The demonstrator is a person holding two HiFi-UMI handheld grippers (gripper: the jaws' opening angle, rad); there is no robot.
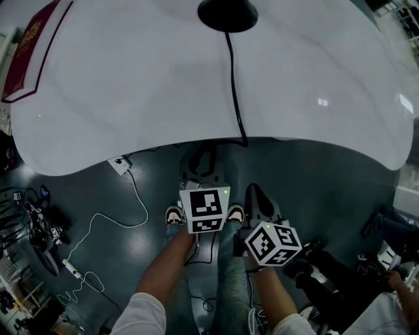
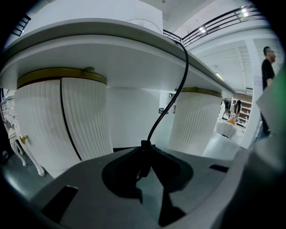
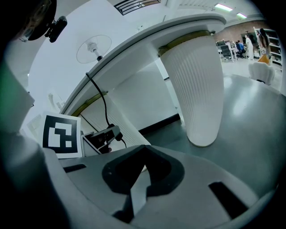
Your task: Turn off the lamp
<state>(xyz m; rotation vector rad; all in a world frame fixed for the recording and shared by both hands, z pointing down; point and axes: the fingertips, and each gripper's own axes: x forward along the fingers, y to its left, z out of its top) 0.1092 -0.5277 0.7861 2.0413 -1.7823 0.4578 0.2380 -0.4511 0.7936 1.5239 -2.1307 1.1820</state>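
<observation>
ok so this looks like the actual switching step. The lamp (image 1: 226, 13) only shows its black base, at 12 o'clock on the white table (image 1: 131, 98) in the head view. I can't tell if it's lit. Its cord (image 1: 234, 85) runs toward 6 o'clock and drops over the table edge. The left gripper (image 2: 145, 150) is parked just under that edge, jaws closed most of the way on the cord. The right gripper view shows them pinching the inline switch (image 3: 106, 133) at roughly 9 o'clock. The right gripper (image 3: 143, 151) sits at the left one's 4 o'clock in the head view, jaw tips together with nothing in them.

My guess for the next move: either the left one squeezes a bit harder to click the button, or it just steadies the switch while the right one comes over and pokes it. Either way it needs pressure right on the rocker without yanking the cord, since the base could slide.

Head count:
- 1 lamp, 1 cord, 1 switch
- 2 grippers
- 1 red book (image 1: 29, 52) at 10 o'clock on the table
- 2 fluted white pedestals (image 2: 62, 120) under the table
- 1 thin white cable (image 1: 134, 203) loose on the floor at 8 o'clock
</observation>
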